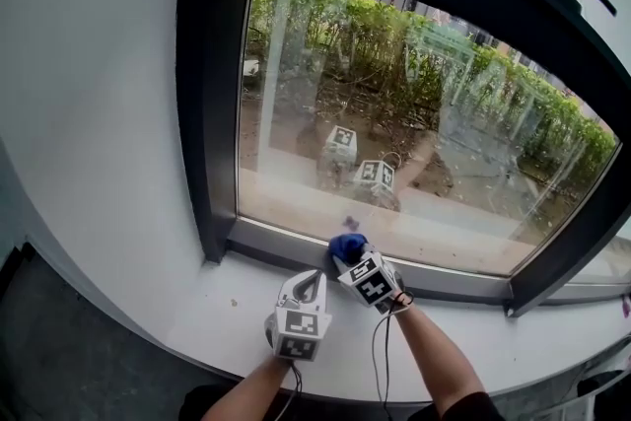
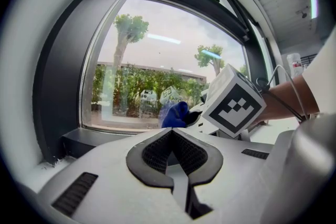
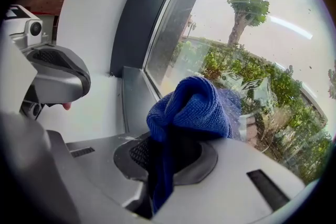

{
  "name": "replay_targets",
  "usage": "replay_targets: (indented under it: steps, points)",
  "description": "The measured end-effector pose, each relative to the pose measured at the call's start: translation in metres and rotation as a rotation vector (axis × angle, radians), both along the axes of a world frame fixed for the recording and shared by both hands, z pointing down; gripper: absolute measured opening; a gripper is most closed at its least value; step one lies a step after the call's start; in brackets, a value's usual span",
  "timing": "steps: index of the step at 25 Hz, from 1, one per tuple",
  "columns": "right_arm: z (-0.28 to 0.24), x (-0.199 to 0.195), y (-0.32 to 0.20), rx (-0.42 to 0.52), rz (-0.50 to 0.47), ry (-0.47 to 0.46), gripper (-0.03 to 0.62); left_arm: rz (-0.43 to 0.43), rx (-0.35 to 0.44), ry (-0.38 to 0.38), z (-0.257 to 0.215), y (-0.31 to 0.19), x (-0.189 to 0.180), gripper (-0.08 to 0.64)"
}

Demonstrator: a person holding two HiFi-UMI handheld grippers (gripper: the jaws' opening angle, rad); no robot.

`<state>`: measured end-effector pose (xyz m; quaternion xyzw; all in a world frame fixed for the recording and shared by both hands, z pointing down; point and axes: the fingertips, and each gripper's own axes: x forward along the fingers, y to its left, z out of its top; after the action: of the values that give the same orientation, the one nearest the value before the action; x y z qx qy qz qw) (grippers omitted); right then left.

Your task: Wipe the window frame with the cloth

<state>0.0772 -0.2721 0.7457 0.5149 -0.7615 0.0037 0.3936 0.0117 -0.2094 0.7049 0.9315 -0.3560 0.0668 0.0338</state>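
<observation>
right gripper [image 3: 168, 152]: clamped on blue cloth [image 3: 195, 107]
cloth: bunched wad at the lower window frame [image 1: 281, 251], by the glass
left gripper [image 2: 176, 157]: jaws together, nothing held, over white sill [image 1: 222, 306], just beside right gripper

Your left gripper [image 1: 309, 283] has its jaws closed on nothing; your right gripper [image 1: 352, 262], just beside it, clamps the cloth [image 3: 191, 107].
</observation>
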Motion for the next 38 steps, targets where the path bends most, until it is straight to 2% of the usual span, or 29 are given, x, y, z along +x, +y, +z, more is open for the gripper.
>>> replay_targets:
  steps: [6,11,17,22,27,30,38]
  points:
    - [-0.002,-0.006,-0.007,0.013,0.002,0.001,0.041,-0.030,-0.002,0.012,-0.004,-0.006,-0.015,0.006]
    - [0.000,-0.012,-0.010,0.001,0.011,0.003,0.041,-0.028,-0.007,-0.009,0.003,-0.001,-0.025,0.006]
    - [-0.001,-0.026,-0.019,0.006,0.024,0.004,0.041,-0.042,-0.009,0.025,-0.002,-0.008,-0.043,0.006]
    - [-0.001,-0.043,-0.029,-0.010,0.036,-0.005,0.041,-0.066,-0.093,0.072,-0.012,-0.016,-0.061,0.006]
    - [0.002,-0.058,-0.041,-0.003,0.033,0.005,0.041,-0.057,-0.125,0.114,-0.015,-0.025,-0.077,0.006]
    - [-0.002,-0.072,-0.047,0.004,0.028,0.013,0.041,-0.053,-0.111,0.129,-0.016,-0.034,-0.086,0.006]
    - [-0.004,-0.086,-0.055,0.005,-0.015,0.007,0.041,-0.038,-0.062,0.129,-0.019,-0.027,-0.074,0.006]
